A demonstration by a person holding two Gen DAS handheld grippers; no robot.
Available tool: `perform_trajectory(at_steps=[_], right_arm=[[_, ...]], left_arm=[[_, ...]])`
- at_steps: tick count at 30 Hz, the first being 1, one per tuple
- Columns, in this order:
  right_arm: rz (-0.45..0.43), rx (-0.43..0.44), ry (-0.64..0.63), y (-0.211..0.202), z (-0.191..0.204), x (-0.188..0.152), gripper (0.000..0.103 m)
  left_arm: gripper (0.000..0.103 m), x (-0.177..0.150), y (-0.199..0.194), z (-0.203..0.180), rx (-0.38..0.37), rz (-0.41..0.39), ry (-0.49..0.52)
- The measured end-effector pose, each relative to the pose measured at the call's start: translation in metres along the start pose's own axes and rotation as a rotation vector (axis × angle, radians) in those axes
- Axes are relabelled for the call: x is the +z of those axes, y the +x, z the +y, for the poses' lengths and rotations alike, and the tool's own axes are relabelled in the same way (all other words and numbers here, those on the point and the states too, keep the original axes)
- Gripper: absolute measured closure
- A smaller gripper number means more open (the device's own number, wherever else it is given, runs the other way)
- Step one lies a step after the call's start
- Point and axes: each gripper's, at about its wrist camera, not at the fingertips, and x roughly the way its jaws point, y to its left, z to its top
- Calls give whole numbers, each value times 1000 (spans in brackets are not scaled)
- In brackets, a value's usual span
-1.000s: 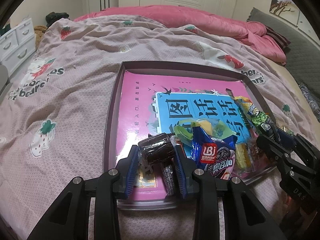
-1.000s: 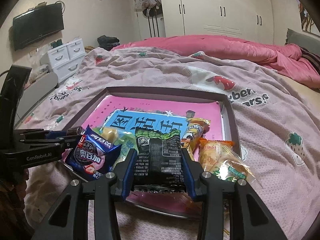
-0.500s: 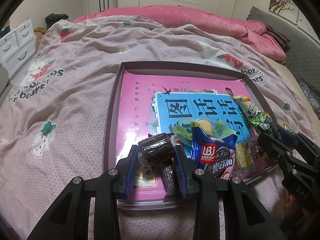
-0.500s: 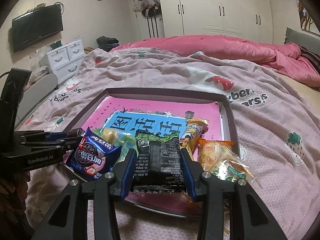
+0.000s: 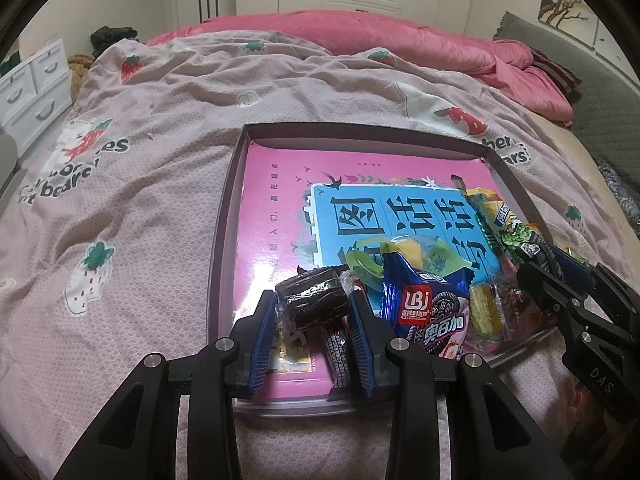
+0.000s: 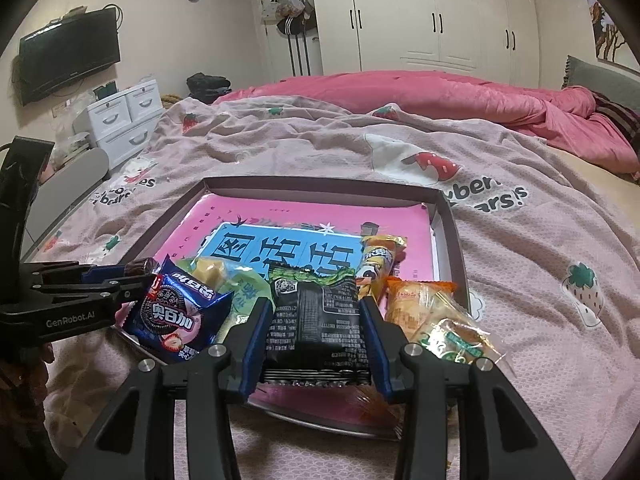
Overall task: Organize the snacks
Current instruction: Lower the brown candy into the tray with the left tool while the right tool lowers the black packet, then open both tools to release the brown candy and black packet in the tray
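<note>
A shallow box point(image 5: 224, 216) with a pink and blue printed bottom lies on the bed; it also shows in the right wrist view point(image 6: 448, 216). My left gripper point(image 5: 314, 312) is shut on a dark brown wrapped snack point(image 5: 314, 298) over the box's near left corner. My right gripper point(image 6: 316, 316) is shut on a black snack packet point(image 6: 316, 312) at the box's near edge. A blue cookie packet point(image 5: 424, 312), also in the right wrist view point(image 6: 176, 312), lies between them with green, yellow and orange packets point(image 6: 428, 308).
The box rests on a pink strawberry-print bedspread point(image 5: 140, 184). A pink quilt point(image 5: 380, 40) lies at the back. White drawers point(image 6: 124, 120) and a wall television point(image 6: 70, 60) stand on the left, wardrobes point(image 6: 432, 16) behind.
Both grippers have stayed shut on their snacks and have barely moved. The view of the box has shifted only slightly.
</note>
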Motion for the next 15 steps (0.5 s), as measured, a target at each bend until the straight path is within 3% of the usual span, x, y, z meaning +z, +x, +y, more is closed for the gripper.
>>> perform_trajectory(at_steps=[11,15], right_arm=[[-17,-4,16,-4,-2,1,54],[-32,-10,25,-8,-3,2,50]], left_arm=[[54,2,-6,3,-5,-7,-12],[45,3,-12,2,-2,-20,-16]])
